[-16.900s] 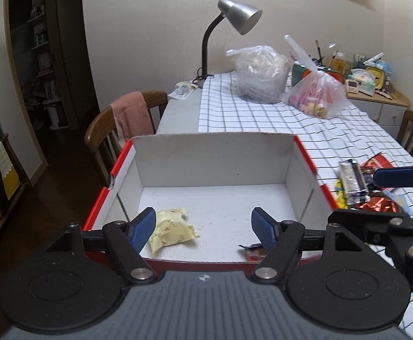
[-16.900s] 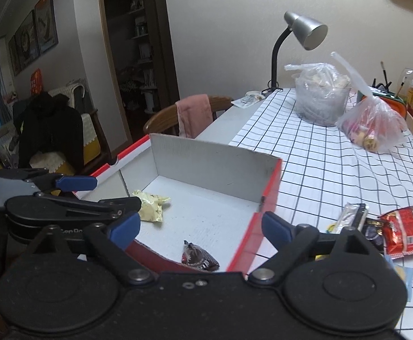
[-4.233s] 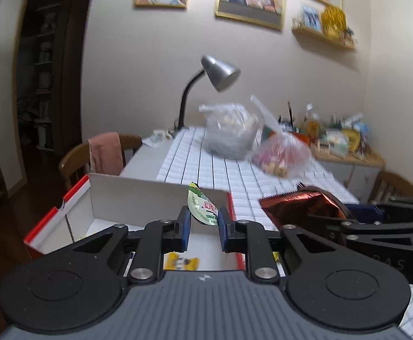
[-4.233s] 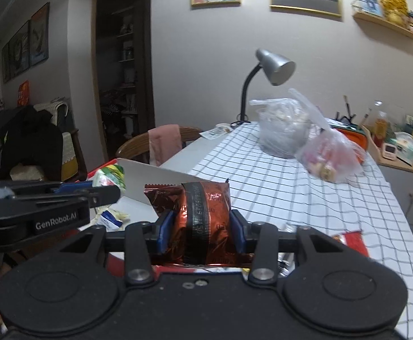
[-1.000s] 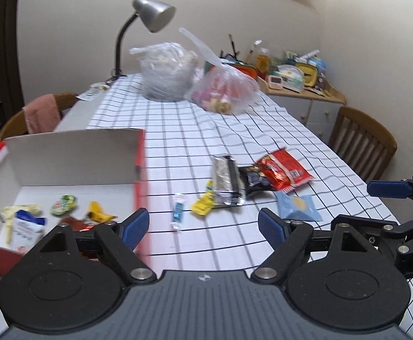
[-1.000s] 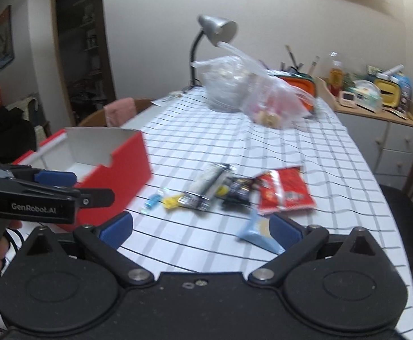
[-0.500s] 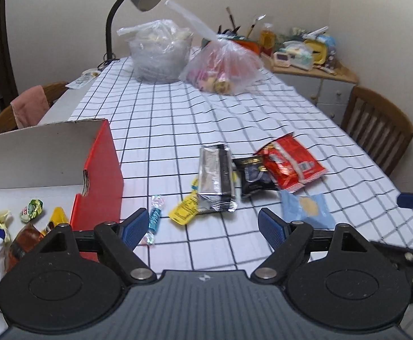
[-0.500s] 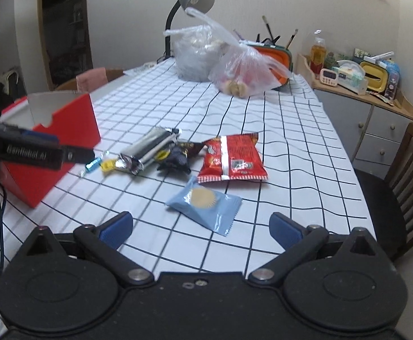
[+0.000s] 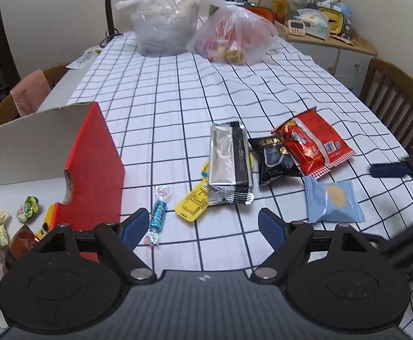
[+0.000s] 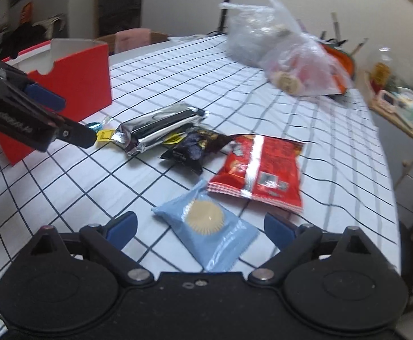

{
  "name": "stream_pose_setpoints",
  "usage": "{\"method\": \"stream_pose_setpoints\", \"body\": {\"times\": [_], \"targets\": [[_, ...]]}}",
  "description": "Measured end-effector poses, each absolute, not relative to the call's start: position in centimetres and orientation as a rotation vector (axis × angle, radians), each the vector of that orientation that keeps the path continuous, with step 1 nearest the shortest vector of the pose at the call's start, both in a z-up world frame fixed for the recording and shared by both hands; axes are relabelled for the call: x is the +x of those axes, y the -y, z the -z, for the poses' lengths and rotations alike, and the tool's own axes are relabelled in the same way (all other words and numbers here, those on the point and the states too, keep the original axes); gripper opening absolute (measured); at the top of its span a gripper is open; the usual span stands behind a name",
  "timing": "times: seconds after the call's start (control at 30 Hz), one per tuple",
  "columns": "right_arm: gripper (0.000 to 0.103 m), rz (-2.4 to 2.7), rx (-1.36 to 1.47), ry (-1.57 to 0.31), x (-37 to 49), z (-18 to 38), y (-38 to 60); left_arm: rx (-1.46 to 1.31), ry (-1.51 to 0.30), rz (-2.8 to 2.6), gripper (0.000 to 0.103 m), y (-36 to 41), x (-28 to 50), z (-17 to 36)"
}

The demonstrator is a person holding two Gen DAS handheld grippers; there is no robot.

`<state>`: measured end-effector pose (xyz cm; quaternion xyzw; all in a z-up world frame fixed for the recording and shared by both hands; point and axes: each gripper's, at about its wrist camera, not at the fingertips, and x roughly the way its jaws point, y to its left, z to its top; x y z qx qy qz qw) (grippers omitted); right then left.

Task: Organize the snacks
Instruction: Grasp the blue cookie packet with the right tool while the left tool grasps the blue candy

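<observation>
My left gripper [image 9: 203, 226] is open and empty, low over the checked tablecloth, just short of a yellow packet [image 9: 192, 202] and a blue wrapped candy [image 9: 158, 212]. A silver-black bar [image 9: 230, 164], a black packet [image 9: 275, 156] and a red snack bag [image 9: 316, 141] lie beyond. My right gripper [image 10: 200, 228] is open and empty, with a light blue biscuit packet [image 10: 209, 226] lying between its fingers. The red-and-white box [image 9: 93, 158] at the left holds several snacks [image 9: 28, 204]. The left gripper also shows in the right wrist view [image 10: 30, 116].
Two full plastic bags [image 9: 231, 36] and a desk lamp [image 9: 111, 14] stand at the table's far end. Wooden chairs stand at the right [image 9: 396, 107] and far left [image 9: 22, 99]. A cluttered sideboard [image 9: 325, 34] is behind.
Both grippers have swung from the box to the loose snacks and come lower and closer. The right gripper now straddles the light blue packet. Both stay open.
</observation>
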<state>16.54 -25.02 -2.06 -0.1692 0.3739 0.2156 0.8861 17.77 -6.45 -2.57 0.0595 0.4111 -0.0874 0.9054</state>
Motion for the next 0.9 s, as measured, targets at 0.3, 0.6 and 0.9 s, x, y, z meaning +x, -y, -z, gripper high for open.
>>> {"method": "stream_pose_setpoints", "body": {"times": [0.3,0.6,0.9], "targets": [[0.08,-0.579,-0.384,-0.816,19.6,4.0,25.0,0.099,-0.896,0.168,0.079,6.1,18.4,2.8],[0.058,-0.625,-0.286,-0.767,18.8,4.2,25.8,0.09,-0.929,0.108,0.058,6.5,19.5,3.8],[0.049,-0.651,-0.072,-0.653,17.0,3.1,28.1,0.24,-0.891,-0.039,0.037,8.1,20.1,4.9]]}}
